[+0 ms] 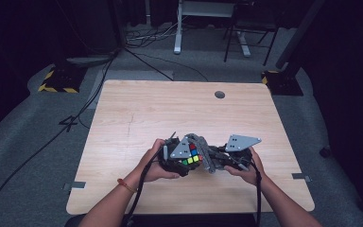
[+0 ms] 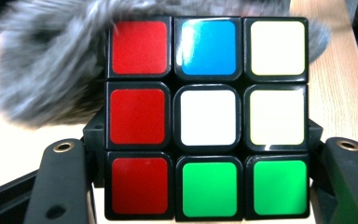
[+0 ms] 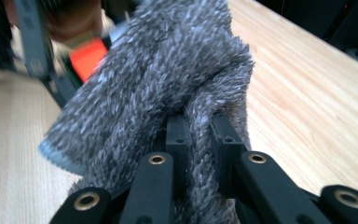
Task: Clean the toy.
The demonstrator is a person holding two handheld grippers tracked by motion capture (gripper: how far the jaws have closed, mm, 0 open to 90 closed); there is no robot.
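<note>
We've got the left gripper [image 2: 205, 186] clamped on the cube [image 2: 207, 119], red/white/green face up close; the right gripper [image 3: 200, 154] pinches the grey cloth [image 3: 158, 79]. High view: both meet over the table [image 1: 137, 113] near its front edge.

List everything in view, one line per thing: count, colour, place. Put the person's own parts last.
puzzle cube: one, black with red, blue, white and green stickers, clamped in the left gripper above the near middle of the table.
cloth: one, grey and fuzzy, pinched in the right gripper, pressed against the cube.
table: one, light wood, centre of the high view.
cable hole: one, grey, far side of the table top.
floor cables: several, dark, on the grey floor beyond the table.
left gripper: one, black with a grey plate, shut on the cube.
right gripper: one, black, shut on the cloth.
forearms: two, entering from the bottom edge.
</note>
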